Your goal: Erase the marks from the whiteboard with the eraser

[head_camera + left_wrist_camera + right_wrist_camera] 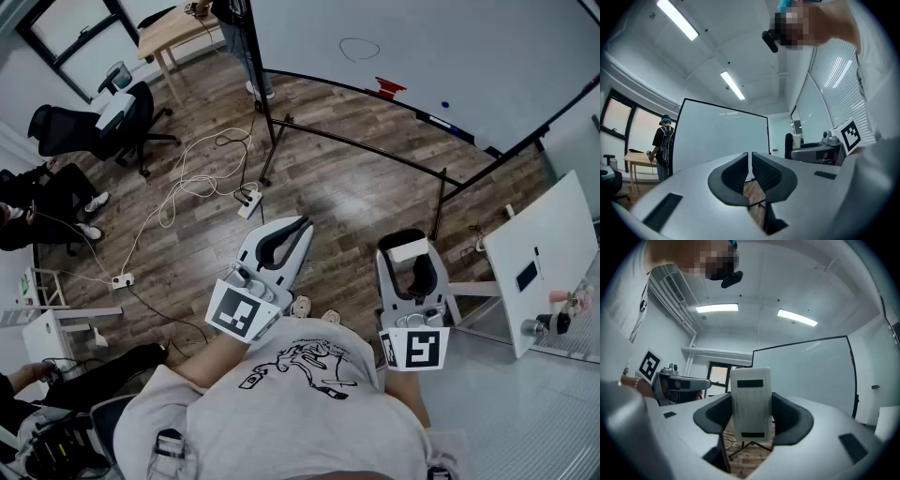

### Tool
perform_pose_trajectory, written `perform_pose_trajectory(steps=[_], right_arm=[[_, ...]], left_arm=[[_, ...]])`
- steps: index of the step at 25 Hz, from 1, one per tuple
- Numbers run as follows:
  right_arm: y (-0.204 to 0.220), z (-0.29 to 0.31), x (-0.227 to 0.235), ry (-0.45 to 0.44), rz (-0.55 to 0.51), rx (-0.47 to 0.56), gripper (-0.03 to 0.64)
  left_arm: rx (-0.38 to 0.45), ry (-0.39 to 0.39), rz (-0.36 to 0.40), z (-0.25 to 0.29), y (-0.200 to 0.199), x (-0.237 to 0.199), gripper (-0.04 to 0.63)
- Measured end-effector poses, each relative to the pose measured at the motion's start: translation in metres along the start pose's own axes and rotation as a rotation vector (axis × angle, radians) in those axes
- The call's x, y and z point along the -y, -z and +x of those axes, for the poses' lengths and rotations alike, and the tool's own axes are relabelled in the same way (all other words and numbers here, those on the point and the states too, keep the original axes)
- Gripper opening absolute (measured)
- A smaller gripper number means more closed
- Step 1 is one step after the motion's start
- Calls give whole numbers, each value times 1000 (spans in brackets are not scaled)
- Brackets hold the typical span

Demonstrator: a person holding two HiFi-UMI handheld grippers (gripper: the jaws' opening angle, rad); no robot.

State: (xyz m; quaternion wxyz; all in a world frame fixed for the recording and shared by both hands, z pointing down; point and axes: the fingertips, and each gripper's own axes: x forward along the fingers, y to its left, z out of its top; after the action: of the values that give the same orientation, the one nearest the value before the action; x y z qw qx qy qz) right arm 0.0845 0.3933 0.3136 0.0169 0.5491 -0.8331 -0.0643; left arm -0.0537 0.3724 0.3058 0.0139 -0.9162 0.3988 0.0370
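Observation:
A large whiteboard point(422, 56) on a black stand fills the top of the head view, with a drawn oval mark point(359, 49) on it. My right gripper point(410, 255) is shut on a white eraser point(750, 401), which stands upright between its dark pads. My left gripper point(286, 236) is shut with nothing between its jaws. Both grippers hover close to my chest, well short of the board. From the left gripper view the whiteboard point(719, 138) shows ahead, and from the right gripper view the whiteboard point(811, 376) stands to the right.
A red object point(388, 88) and markers rest on the board's tray. Cables and a power strip point(247, 201) lie on the wooden floor. A black office chair point(103, 122) and wooden table point(173, 33) stand at left. A person point(663, 143) stands by the board. A white table point(548, 253) is at right.

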Motion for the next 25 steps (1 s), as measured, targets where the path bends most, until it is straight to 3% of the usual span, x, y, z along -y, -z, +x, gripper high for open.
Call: perform_pose_trajectory(steps=[6,12,25], right_arm=[[-3,14,-17,-19,17,15,259],[4,32,-29,6,18,-6,259],[21,68,6,25,54,-23,259]], left_arm=[[45,3,6,-7,-5,-19,38],[16,5,-12,-13,7,-40,38],[-3,-1,-26,30,18,-67,38]])
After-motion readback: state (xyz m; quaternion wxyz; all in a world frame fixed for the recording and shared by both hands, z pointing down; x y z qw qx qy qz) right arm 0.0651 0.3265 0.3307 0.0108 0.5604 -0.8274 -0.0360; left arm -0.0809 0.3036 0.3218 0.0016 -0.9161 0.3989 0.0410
